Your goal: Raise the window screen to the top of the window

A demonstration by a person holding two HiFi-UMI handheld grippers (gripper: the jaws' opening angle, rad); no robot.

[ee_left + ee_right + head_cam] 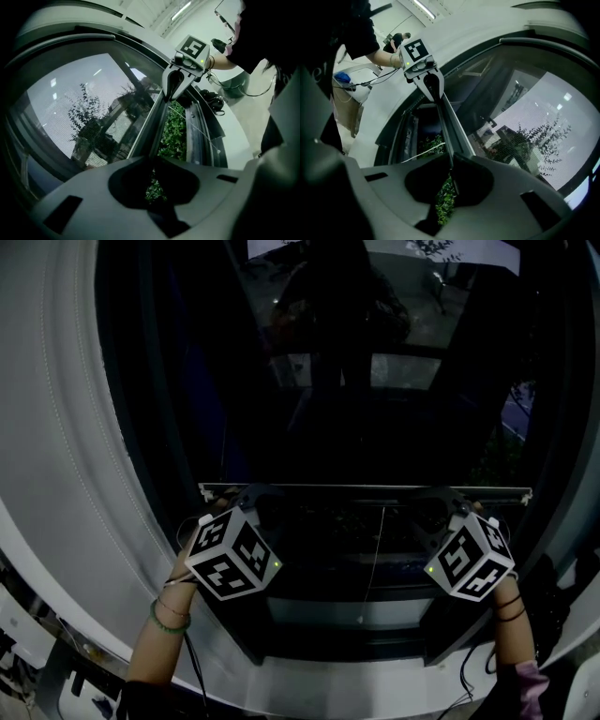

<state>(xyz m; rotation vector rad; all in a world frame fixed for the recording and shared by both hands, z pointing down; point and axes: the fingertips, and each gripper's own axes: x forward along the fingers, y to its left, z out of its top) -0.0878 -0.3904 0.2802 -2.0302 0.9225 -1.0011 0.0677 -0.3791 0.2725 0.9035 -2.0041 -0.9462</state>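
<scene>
My left claw [242, 498] and right claw [459, 501] each pinch the thin grey bottom rail [366, 488] of the dark mesh window screen [70, 112], which runs horizontally.

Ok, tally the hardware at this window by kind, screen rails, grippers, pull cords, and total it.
1 screen bottom rail
2 grippers: left gripper, right gripper, both shut on that rail
1 pull cord
Total: 4
</scene>
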